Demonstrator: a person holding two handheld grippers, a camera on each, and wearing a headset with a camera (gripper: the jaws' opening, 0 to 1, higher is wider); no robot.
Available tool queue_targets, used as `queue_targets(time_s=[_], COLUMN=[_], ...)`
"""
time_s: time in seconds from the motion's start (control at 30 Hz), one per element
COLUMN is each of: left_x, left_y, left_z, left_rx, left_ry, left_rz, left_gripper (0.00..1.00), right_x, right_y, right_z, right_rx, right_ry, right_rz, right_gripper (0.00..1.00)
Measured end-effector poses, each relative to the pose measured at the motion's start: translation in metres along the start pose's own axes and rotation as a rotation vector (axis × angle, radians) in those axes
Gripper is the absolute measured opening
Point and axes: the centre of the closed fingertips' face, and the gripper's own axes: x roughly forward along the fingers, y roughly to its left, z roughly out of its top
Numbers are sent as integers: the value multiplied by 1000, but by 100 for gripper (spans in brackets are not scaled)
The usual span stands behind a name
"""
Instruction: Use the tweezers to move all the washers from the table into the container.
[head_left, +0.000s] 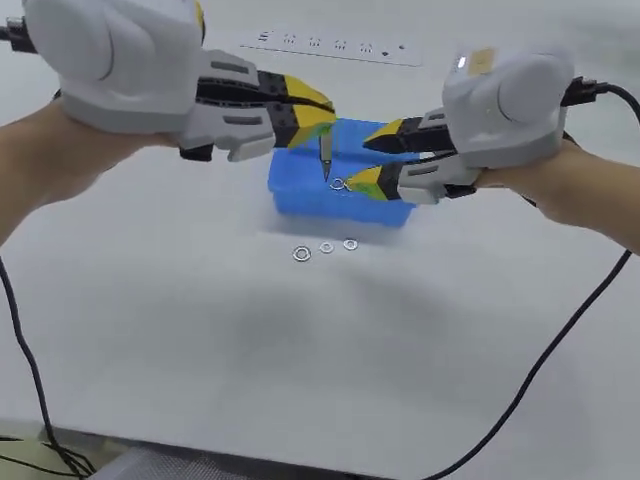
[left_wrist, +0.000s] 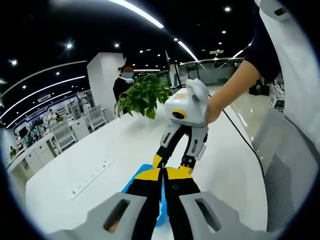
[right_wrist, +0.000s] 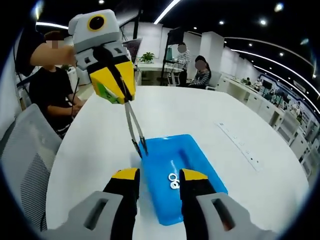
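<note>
— What sits on the white desk (head_left: 250, 350)?
— A white power strip (head_left: 330, 46), lying flat near the far edge. A black cable (head_left: 540, 367) runs off the near edge, well apart from the strip.
— And beyond the strip?
— A leafy green plant (left_wrist: 142, 97), with a person (left_wrist: 122, 82) standing behind it. Across the desk from the strip stands a grey mesh chair (right_wrist: 25, 155).

Bright overhead light, fisheye-warped edges
</note>
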Motion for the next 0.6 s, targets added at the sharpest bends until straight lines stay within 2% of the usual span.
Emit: queue_targets(time_s=[0.13,0.2,0.23,0.27,0.3,0.6], left_x=[-11,-15,-20,-21,-21,-22], left_y=[-4,-11,-23,-24,-26,-39], left_z=[-4,-5,-5,-6,-8,-25], left_rx=[-40,-43,-45,-47,-50,-88], left_ry=[-18,-18,-20,-20,-19,-26], left_rz=[40,40,38,39,41,64], left_gripper=[5,5,5,5,5,5], right_x=[-12,-16,-23,-25,-27,-29], right_y=[8,13,23,25,29,49], right_z=[-6,-9,-23,-25,-29,-45], right_rx=[35,46,48,48,50,67], right_ry=[-6,-3,29,33,35,62], right_rz=[-17,-17,-24,-22,-17,-15], right_gripper=[43,47,53,61,63,92])
